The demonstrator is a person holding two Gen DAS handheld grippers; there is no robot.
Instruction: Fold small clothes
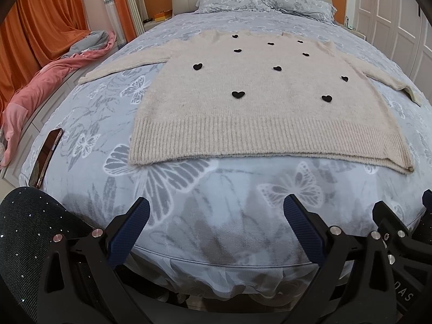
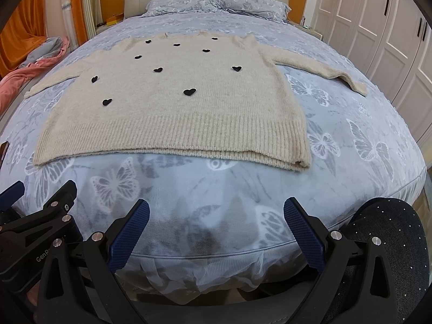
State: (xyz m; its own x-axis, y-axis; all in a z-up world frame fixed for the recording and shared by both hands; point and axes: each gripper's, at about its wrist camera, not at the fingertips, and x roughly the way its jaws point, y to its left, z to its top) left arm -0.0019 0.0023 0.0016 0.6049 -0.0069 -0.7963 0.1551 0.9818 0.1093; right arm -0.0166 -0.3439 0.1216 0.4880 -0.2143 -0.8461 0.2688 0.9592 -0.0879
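Bedroom setup: bed (image 1: 81, 124) with a grey butterfly-print cover, orange curtains on the left, white wardrobe doors on the right. Sweater (image 1: 259, 102), beige knit with black hearts, lies flat and face-up mid-bed, nothing folded yet. Ribbed hem (image 2: 172, 137) faces the foot of the bed, collar toward the pillows, so the long axis runs straight away from both grippers. Sleeves are spread out: left sleeve (image 1: 121, 66) toward the curtains, right sleeve (image 2: 324, 71) toward the wardrobe.

Left gripper (image 1: 216, 232) and right gripper (image 2: 216, 232) hang side by side over the foot edge, both with jaws spread wide, holding nothing, well short of the hem. Sweater sits dead ahead and roughly centred between them; left is nearer the left hem corner, right nearer the right corner.

Phone (image 1: 46, 159) lies on the cover near the left edge, apart from the sweater. It shouldn't interfere.

Likely first step: each gripper goes forward and out to its own sleeve.
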